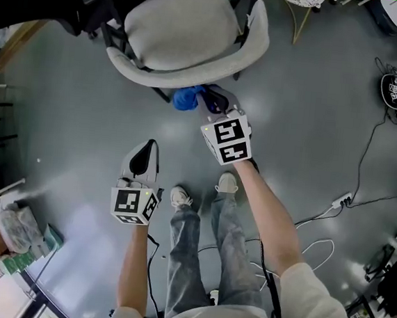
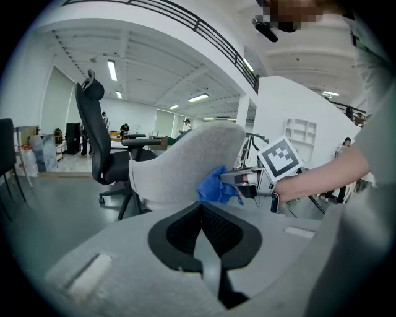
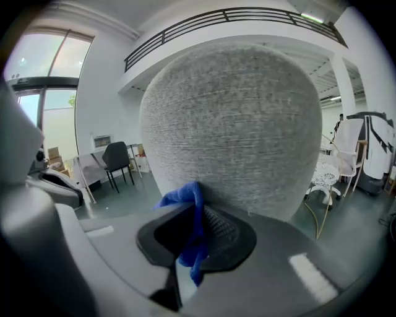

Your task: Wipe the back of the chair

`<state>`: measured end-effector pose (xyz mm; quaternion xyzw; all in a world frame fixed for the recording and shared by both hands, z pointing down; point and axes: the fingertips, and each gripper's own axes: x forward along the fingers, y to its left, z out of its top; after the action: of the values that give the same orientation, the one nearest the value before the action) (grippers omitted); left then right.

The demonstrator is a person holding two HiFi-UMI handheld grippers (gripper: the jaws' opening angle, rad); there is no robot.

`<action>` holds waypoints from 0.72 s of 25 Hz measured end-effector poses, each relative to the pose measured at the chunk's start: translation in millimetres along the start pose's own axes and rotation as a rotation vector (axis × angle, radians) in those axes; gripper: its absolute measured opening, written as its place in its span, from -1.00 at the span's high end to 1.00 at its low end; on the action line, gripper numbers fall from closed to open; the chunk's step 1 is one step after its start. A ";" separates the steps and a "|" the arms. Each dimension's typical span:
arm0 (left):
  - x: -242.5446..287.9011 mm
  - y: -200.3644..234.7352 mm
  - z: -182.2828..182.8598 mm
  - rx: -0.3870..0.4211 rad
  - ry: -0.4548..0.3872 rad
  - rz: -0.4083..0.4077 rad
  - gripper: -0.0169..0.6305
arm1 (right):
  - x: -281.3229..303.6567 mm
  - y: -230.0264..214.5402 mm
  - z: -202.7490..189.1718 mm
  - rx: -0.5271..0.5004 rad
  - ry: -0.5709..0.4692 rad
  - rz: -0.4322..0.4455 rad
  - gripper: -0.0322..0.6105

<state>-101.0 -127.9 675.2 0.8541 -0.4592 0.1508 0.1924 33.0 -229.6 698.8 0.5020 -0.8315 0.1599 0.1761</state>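
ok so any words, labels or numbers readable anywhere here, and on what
None readable in any view.
The marker cubes: only black-and-white square patterns, no letters.
The chair and blue cloth: no label visible.
The packages at the head view's lower left: too small to read.

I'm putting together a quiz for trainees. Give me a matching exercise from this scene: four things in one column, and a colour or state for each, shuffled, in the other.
Things:
1. chair
2. cloth
3. left tool
4. right tool

Colours and states:
A. shut on the cloth
B. grey
C. shut, holding nothing
D. blue

Pairs: 1-B; 2-D; 3-C; 4-A
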 end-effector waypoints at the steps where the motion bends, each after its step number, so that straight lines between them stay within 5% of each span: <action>1: 5.0 -4.2 2.0 0.002 0.000 -0.004 0.94 | -3.4 -8.7 -1.0 0.001 0.003 -0.006 0.79; 18: 56.1 -31.8 38.3 0.024 -0.006 0.005 0.94 | -27.7 -176.3 4.0 0.011 0.035 -0.172 0.79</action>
<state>-41.3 -170.5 659.9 0.8556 -0.4598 0.1542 0.1806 201.6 -288.3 698.4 0.5696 -0.7813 0.1576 0.2009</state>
